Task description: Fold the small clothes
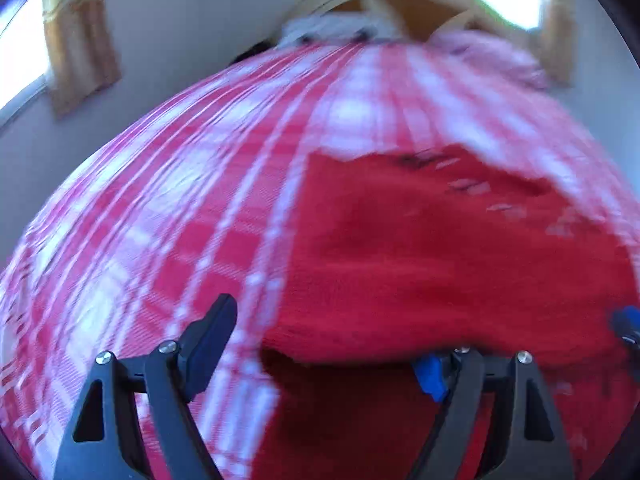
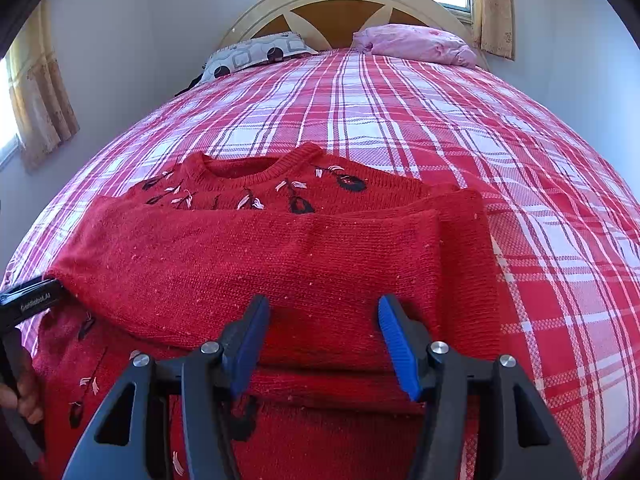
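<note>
a bed covered with a red-and-white plaid woven bedspread (image 2: 400, 120) carries everything. at its head, against a cream and brown arched wooden headboard (image 2: 340, 4), lie a grey-and-white patterned pillow (image 2: 256, 54) and a crumpled pink pillow (image 2: 416, 44). a red knitted sweater with black and white embroidery (image 2: 256, 256) lies spread on the bedspread, a sleeve folded across its body.

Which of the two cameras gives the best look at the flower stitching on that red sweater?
The right wrist view. There the red sweater is sharp, and the embroidery below the neckline shows clearly, dark shapes with pale strokes. The left wrist view is motion-blurred: the red sweater fills its right half, and the stitching is only faint smeared marks near the far edge.
</note>
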The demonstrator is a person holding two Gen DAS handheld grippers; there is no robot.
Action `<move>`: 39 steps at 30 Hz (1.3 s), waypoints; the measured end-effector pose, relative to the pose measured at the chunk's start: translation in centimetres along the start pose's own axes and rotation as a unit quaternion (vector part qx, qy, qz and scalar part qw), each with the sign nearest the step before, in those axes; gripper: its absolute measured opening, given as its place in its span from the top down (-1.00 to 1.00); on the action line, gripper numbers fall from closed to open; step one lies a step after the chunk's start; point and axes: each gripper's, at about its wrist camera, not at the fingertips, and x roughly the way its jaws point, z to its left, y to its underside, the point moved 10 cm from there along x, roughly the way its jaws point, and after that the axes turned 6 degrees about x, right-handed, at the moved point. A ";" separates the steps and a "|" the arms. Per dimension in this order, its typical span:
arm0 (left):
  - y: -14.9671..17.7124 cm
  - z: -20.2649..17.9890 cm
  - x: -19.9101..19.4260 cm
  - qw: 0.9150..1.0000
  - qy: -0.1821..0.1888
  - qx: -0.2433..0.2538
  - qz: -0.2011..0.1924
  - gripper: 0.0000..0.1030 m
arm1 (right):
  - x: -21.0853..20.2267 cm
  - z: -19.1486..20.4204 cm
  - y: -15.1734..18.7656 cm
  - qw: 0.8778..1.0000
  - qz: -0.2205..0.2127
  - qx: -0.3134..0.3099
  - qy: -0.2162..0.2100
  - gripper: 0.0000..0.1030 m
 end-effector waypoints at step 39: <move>-2.8 4.0 4.2 0.995 -0.043 -0.084 0.026 -1.00 | 3.1 -3.7 -3.4 0.999 0.006 -0.022 0.034 0.58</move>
